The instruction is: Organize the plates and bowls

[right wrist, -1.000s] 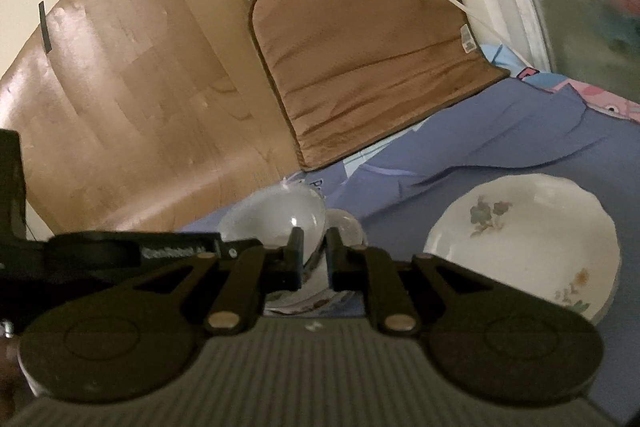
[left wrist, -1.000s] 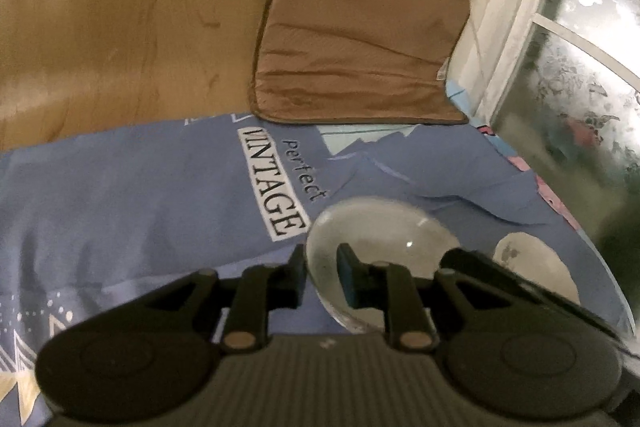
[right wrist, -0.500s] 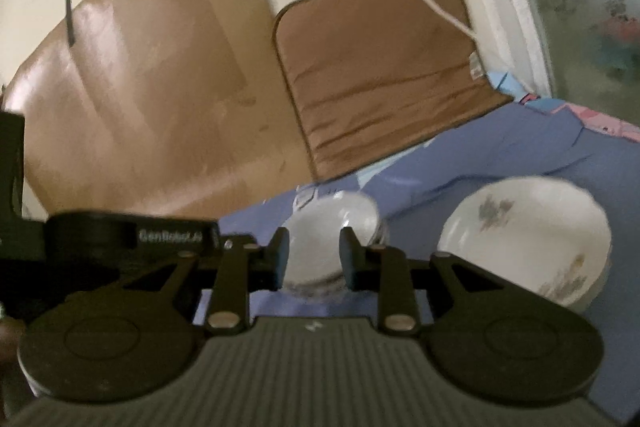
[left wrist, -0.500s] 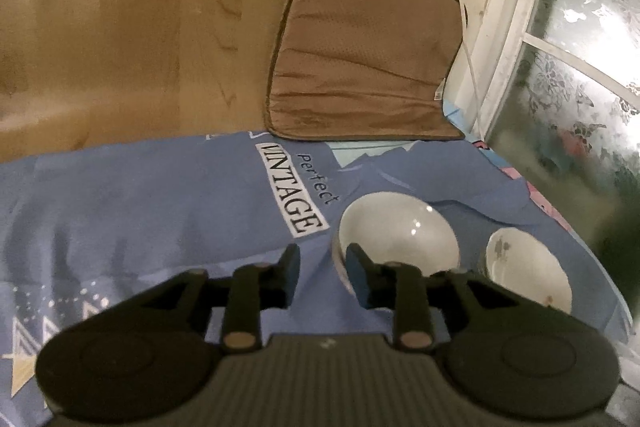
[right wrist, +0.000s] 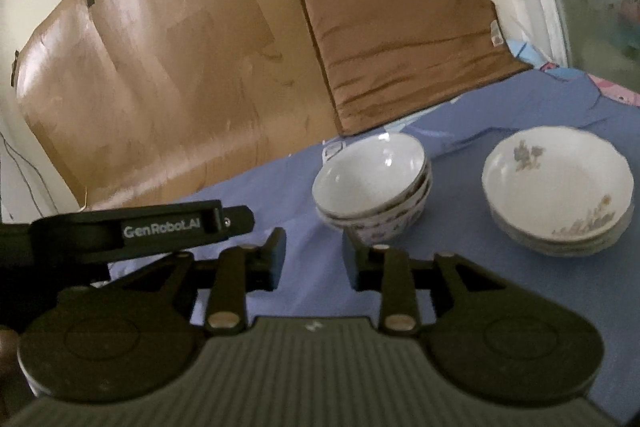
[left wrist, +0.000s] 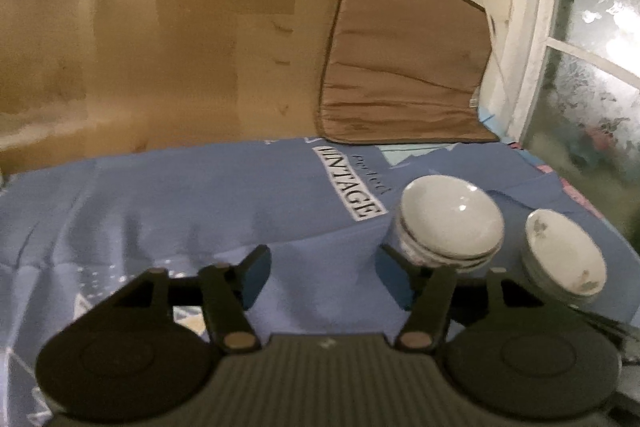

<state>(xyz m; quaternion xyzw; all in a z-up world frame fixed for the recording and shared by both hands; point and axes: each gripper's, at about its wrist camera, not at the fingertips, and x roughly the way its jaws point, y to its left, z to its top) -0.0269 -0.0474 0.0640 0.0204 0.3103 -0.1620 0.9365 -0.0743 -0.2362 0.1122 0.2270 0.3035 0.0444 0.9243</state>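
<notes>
Both grippers have been pulled back and spread since a second ago. Nothing is held by the left gripper (left wrist: 320,277) or the right gripper (right wrist: 316,257), jaws wide apart. Just past them, the stack of small bowls (right wrist: 372,185) is seen sitting on the blue bedsheet (left wrist: 180,207), with the stack of floral plates (right wrist: 560,191) near it on the right. Further back, a brown cushion (right wrist: 404,31) is leaned against the wall.

Those stacked white glazed bowls (right wrist: 370,183) are looking glossy, the wrinkly blue printed cotton sheet (left wrist: 200,211) is staying matt, and the brown quilted fabric cushion (right wrist: 404,39) at 12 o'clock is looking soft.
</notes>
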